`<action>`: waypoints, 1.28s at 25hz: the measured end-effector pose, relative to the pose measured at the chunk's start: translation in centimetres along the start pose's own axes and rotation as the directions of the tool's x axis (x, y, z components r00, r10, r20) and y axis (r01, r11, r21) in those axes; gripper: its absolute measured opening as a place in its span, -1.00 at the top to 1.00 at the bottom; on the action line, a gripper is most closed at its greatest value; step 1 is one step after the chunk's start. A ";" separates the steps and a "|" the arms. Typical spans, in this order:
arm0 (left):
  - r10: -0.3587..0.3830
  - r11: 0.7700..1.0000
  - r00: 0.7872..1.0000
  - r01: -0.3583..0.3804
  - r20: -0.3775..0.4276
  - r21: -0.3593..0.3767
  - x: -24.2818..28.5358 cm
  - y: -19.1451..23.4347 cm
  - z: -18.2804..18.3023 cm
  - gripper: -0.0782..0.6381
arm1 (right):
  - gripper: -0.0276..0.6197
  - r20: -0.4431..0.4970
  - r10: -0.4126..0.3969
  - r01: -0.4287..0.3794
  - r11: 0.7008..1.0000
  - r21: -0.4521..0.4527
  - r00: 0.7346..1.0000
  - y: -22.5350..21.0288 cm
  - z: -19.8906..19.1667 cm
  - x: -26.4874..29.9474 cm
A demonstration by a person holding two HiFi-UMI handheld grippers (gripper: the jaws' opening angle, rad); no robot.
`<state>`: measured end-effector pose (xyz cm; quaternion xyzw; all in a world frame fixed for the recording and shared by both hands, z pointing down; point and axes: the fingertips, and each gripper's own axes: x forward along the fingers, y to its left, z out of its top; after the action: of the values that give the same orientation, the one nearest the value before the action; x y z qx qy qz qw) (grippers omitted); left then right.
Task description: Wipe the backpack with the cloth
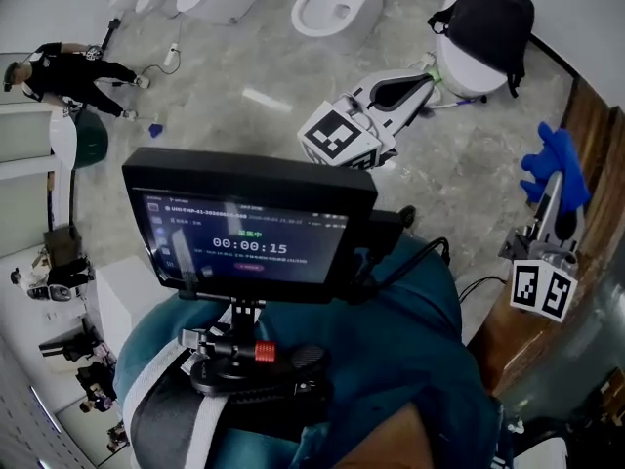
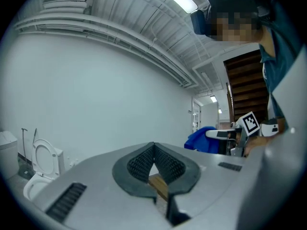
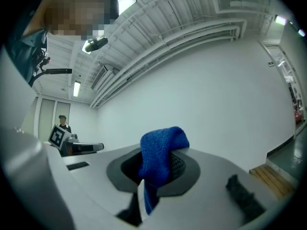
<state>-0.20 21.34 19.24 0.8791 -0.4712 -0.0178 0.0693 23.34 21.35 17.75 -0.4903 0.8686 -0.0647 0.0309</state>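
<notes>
In the head view the black backpack (image 1: 488, 22) sits on a white toilet (image 1: 459, 71) at the top right. My left gripper (image 1: 428, 78) points toward it from the lower left, a short way off, shut with nothing between its pads (image 2: 144, 162). At the right edge my right gripper (image 1: 553, 186) is shut on a blue cloth (image 1: 555, 164), well below and to the right of the backpack. The cloth (image 3: 160, 152) bulges out over the shut jaws of my right gripper (image 3: 159, 166). The backpack shows in neither gripper view.
More white toilets (image 1: 337, 3) stand along the far wall on the grey floor. A monitor (image 1: 249, 228) on a chest rig fills the middle of the head view. Wooden steps (image 1: 591, 130) run along the right. People (image 1: 68, 71) stand at the left.
</notes>
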 end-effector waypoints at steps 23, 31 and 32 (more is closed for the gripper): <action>-0.151 0.988 0.983 0.148 0.100 0.038 -23.4 -12.3 2.2 0.78 | 0.79 0.062 -0.084 0.086 0.996 -0.022 0.995 17.5 0.6 -20.1; -0.134 0.991 0.986 0.135 0.103 0.000 -23.3 -12.5 3.1 0.78 | 0.79 0.001 -0.108 0.108 0.993 -0.043 0.994 16.7 1.8 -19.7; -0.137 0.990 0.985 0.139 0.105 -0.007 -23.0 -12.9 3.4 0.78 | 0.79 -0.006 -0.116 0.116 0.992 -0.049 0.993 16.5 2.1 -20.1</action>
<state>-2.65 47.13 13.36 0.9070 -0.4120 -0.0718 0.0493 20.02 46.76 13.15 -0.5403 0.8401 -0.0476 0.0116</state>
